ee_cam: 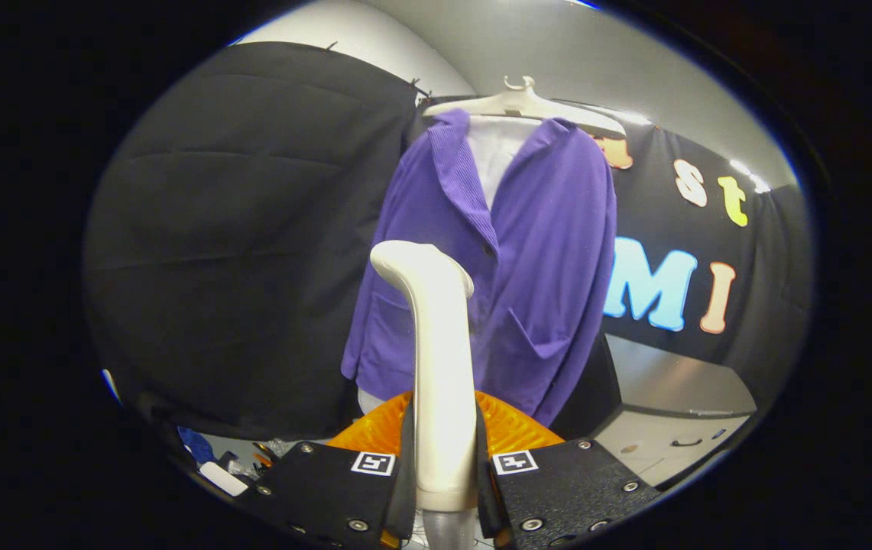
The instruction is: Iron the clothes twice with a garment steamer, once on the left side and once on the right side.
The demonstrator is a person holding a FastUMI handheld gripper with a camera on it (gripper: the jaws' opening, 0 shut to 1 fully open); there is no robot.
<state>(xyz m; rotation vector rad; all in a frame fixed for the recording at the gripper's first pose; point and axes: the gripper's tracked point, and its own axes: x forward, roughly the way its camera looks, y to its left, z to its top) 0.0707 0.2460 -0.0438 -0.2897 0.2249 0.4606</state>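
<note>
A purple jacket [516, 267] hangs on a white hanger [525, 103] over a white shirt [495, 153], in front of the black cloth wall. My gripper [443, 451] is shut on the cream handle of the garment steamer [436, 359], both fingers pressing its sides. The steamer stands upright between the fingers, its head [416, 263] bent toward the jacket's lower left front, at about pocket height. How close the head is to the fabric I cannot tell. The steamer's orange base [512, 428] shows just behind the fingers.
A grey cabinet [672, 420] with a drawer handle stands to the right below the jacket. Small items, among them a blue cloth [195, 444] and a white object [223, 480], lie low on the left beside the fingers.
</note>
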